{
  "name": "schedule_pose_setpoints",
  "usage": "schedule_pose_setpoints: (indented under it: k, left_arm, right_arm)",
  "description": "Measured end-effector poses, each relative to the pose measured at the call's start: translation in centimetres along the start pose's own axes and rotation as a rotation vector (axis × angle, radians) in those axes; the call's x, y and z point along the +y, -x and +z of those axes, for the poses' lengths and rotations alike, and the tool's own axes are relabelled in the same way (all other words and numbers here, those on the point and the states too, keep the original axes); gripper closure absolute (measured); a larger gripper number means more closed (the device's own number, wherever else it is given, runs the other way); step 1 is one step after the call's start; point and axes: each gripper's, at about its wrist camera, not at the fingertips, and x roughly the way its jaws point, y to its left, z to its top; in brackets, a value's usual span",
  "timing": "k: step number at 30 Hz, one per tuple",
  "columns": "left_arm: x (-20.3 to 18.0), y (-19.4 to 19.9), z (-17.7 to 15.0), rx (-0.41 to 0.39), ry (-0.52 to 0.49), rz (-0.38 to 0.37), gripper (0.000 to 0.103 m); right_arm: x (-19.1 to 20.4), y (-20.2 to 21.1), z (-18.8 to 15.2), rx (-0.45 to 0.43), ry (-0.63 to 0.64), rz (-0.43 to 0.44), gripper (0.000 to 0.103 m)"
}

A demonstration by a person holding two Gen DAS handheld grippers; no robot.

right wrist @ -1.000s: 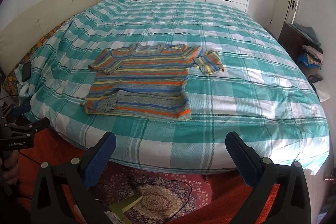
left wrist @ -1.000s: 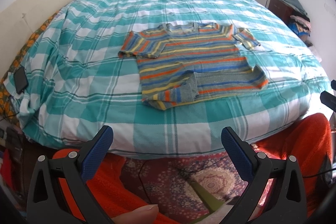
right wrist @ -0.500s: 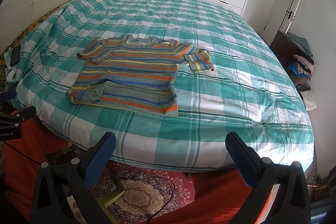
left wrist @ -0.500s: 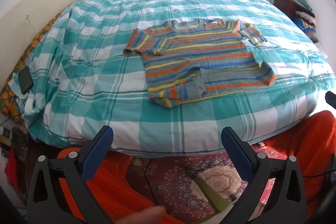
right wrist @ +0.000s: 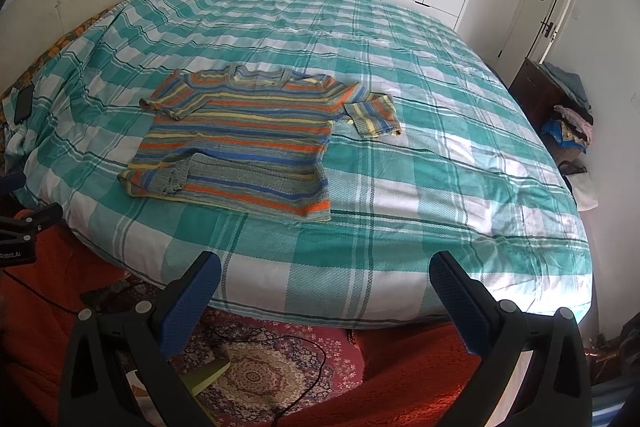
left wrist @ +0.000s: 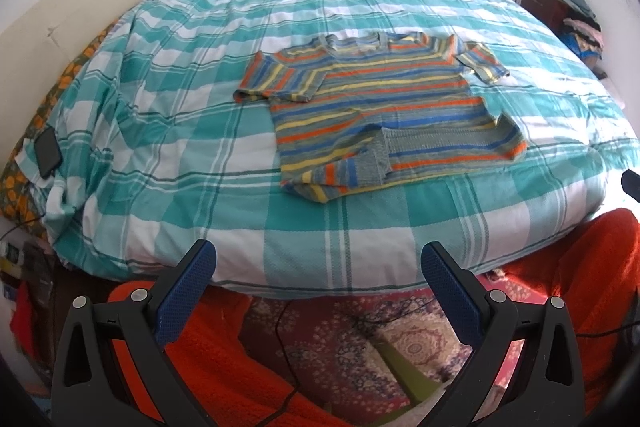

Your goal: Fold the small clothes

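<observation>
Checked teal bedspread [left wrist: 168, 131], striped sweater [left wrist: 376, 107] flat near front edge, hem flipped up. Left gripper [left wrist: 316, 291] and right gripper [right wrist: 324, 301] spread wide, empty, short of bed.

Bare checked bedspread [left wrist: 168, 147] surrounds the striped sweater [left wrist: 380, 111] at every clock direction; a phone [left wrist: 47, 153] lies at nine o'clock.

One striped sweater [left wrist: 384, 115] [right wrist: 244, 139] on one bed [left wrist: 200, 131] [right wrist: 440, 155]. One dark phone [left wrist: 47, 151] [right wrist: 25, 102] at the bed's edge. One patterned rug [left wrist: 360, 343] [right wrist: 264, 367] on the floor. Two grippers: left [left wrist: 318, 299], right [right wrist: 325, 309].
</observation>
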Motion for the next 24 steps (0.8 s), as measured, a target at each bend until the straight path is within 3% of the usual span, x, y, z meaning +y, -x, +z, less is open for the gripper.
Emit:
schedule_pose_setpoints:
  k: [24]
  left_arm:
    - [0.1, -1.6, -0.4, 0.039, -0.008, -0.007, 0.001]
  right_arm:
    - [0.3, -0.9, -0.2, 0.027, 0.011, -0.008, 0.000]
